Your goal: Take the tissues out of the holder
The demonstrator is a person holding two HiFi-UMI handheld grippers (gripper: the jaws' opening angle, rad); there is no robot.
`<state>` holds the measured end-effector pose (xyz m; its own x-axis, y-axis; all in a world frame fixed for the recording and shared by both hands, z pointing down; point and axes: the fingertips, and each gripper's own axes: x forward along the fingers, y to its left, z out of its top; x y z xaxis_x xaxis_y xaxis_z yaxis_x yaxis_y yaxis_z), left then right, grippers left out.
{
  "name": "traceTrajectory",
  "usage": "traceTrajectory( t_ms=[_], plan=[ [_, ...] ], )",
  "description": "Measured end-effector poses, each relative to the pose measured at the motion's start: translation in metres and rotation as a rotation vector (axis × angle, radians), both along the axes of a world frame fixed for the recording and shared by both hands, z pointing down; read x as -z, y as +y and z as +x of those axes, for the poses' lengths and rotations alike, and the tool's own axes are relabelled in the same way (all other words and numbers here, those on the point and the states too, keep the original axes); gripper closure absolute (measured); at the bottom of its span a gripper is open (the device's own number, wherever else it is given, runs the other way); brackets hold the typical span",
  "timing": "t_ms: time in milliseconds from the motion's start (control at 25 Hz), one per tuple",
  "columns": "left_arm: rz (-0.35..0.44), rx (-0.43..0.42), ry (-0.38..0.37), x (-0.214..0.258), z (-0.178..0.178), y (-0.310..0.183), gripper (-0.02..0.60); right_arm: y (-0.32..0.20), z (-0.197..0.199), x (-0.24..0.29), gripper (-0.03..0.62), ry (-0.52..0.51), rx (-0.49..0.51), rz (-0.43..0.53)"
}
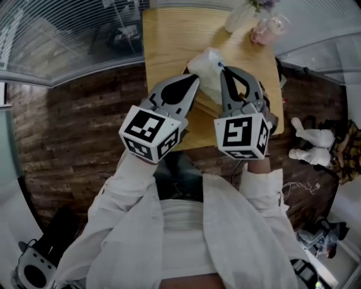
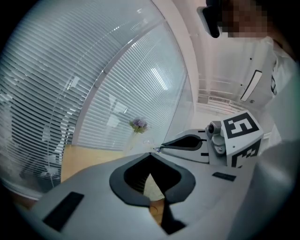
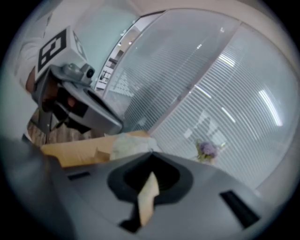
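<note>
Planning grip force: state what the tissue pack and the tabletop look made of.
The tissue pack looks like soft paper in thin, glossy plastic wrap: crinkled, with sheen. The tabletop looks like light matte wood or laminate: faint grain shows.

Light wood table (image 1: 169, 39) on a dark wood floor (image 1: 73, 130). On the table, near the front edge & a bit to the right: white tissues (image 1: 207, 68) in a soft, crinkly pack. A wood-colour holder (image 1: 206, 106) sits right under them, mostly hidden, so can't tell its shape. At the far right corner: a pale vase (image 1: 240, 17) w/ purple flowers (image 1: 262, 4), & a pink glass thing (image 1: 266, 29) just beside it. On the floor, right of the table: a white toy (image 1: 309, 144).
</note>
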<state>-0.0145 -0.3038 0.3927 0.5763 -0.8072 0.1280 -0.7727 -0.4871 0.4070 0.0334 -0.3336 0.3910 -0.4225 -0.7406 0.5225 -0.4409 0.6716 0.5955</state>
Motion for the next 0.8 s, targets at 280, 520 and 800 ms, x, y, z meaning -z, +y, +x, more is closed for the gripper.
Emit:
traceTrajectory(
  t_ms=[280, 520, 800],
  plan=[
    [0.107, -0.021, -0.032, 0.046, 0.002, -0.019, 0.574, -0.011, 0.018, 0.044, 0.58, -0.15, -0.125, 0.042],
    [0.174, -0.04, -0.024, 0.078, 0.014, -0.027, 0.574, -0.013, 0.037, 0.081, 0.58, -0.242, -0.214, 0.11],
    [0.248, -0.052, -0.03, 0.113, 0.026, -0.032, 0.574, -0.011, 0.054, 0.12, 0.58, -0.332, -0.248, 0.198]
  ],
)
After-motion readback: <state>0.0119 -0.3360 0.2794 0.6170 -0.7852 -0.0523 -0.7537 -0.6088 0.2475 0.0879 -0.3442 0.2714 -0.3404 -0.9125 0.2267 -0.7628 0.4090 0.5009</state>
